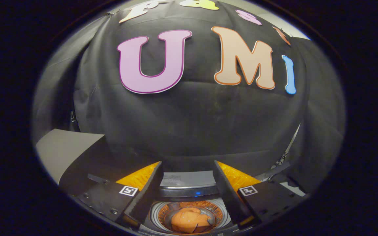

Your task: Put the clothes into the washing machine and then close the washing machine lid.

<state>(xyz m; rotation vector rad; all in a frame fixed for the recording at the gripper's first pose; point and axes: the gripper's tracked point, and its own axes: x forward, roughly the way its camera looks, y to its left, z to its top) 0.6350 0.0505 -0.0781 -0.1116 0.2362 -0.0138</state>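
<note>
The tongs [189, 193] hang wide apart above the washing machine [189, 188], orange clothes [190, 221] in its drum.

Orange clothes in a silver-grey washer

Between my gripper's [188, 173] spread fingers I see the orange clothes [190, 221] in the washing machine [189, 191], its drum wall glowing orange with fine perforations, its rim silver-grey, one small blue light [198, 193] on its panel.

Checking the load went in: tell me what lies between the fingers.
In the gripper view, the open washing machine drum lies between the spread fingers, with the orange clothes inside.
</note>
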